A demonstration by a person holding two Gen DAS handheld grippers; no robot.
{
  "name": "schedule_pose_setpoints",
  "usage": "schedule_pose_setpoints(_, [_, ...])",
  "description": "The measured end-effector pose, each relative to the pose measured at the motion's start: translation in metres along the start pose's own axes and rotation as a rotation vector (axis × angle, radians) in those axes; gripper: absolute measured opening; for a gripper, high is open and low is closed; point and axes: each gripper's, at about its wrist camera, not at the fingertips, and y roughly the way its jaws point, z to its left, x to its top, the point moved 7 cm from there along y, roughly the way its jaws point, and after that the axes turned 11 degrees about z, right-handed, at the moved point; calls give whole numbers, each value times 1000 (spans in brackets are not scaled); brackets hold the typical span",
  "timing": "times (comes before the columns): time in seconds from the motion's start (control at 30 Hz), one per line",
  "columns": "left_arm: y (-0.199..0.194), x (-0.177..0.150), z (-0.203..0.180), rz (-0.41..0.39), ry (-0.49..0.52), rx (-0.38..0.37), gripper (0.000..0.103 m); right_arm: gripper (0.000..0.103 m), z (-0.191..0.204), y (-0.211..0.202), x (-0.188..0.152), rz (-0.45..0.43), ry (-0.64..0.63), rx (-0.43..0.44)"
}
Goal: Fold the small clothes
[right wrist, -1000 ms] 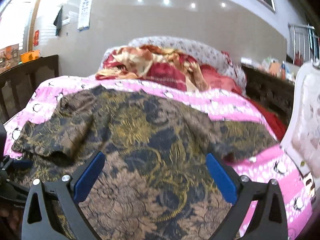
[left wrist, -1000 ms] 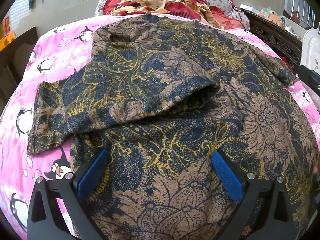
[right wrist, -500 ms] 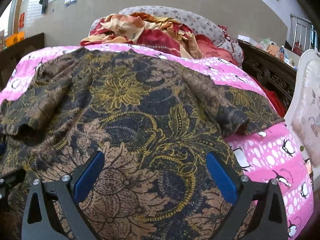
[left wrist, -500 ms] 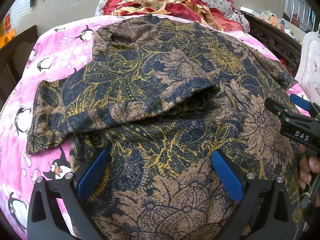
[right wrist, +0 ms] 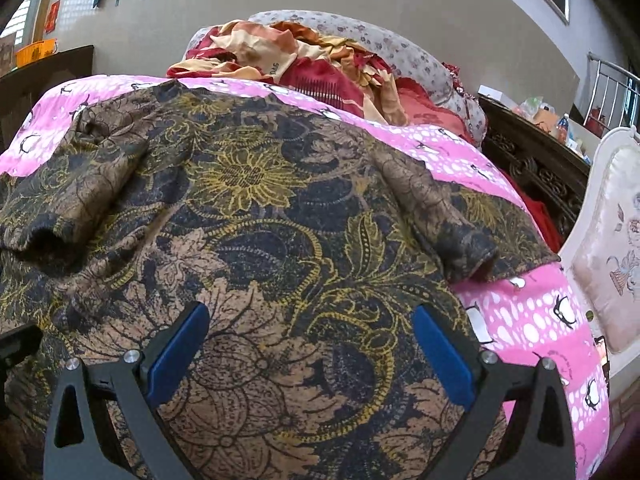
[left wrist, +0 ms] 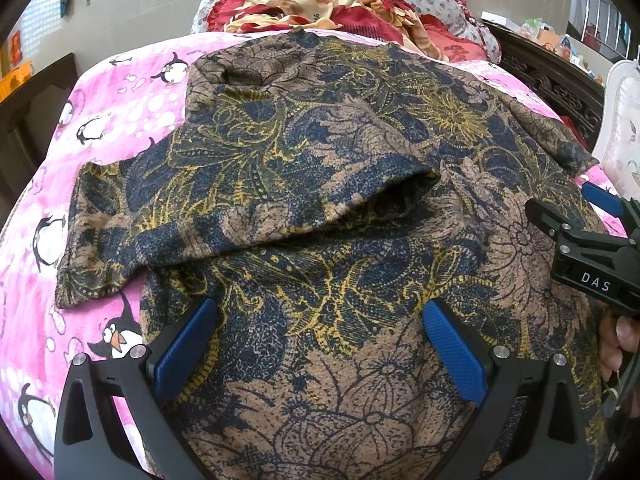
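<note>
A brown, navy and yellow floral top [left wrist: 328, 216] lies spread on a pink penguin-print bedspread [left wrist: 120, 120]. Its left sleeve [left wrist: 224, 208] is folded across the body. In the right wrist view the top [right wrist: 280, 216] shows its right sleeve [right wrist: 440, 216] lying out toward the bed's right edge. My left gripper [left wrist: 320, 340] is open and empty, low over the top's lower part. My right gripper [right wrist: 310, 344] is open and empty over the hem area; it also shows at the right edge of the left wrist view [left wrist: 576, 220].
A heap of red and cream bedding [right wrist: 304, 60] lies at the head of the bed. A dark carved wooden bed frame [right wrist: 536, 168] and a white upholstered chair [right wrist: 608, 248] stand to the right. Dark furniture [left wrist: 24, 120] stands to the left.
The right gripper has dropped lower and closer over the top and has come into the left wrist view from the right. The left gripper has barely moved.
</note>
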Motion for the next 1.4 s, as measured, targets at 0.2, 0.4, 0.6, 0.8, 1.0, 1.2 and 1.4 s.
schedule_pose_setpoints(0.2, [-1,-1,0,3,-10,-10,88,103,-3,-4,0,-21,-25,-43])
schedule_pose_setpoints(0.4, [0,-1,0,8,-2,3,88,103,-7,-12,1,-36,-45,-77])
schedule_pose_setpoints(0.6, [1,0,-3,7,-1,4,88,103,-6,-12,1,-37,-37,-71])
schedule_pose_setpoints(0.8, [0,1,-3,4,-6,-6,88,103,-7,-12,1,-39,-30,-66])
schedule_pose_setpoints(1.0, [0,1,-3,5,-6,-8,88,103,-7,-12,1,-38,-28,-64])
schedule_pose_setpoints(1.2, [1,1,-4,8,-4,-3,88,103,-6,-12,1,-39,-27,-62])
schedule_pose_setpoints(1.4, [2,1,-5,6,-7,-7,88,103,-6,-12,1,-40,-24,-59])
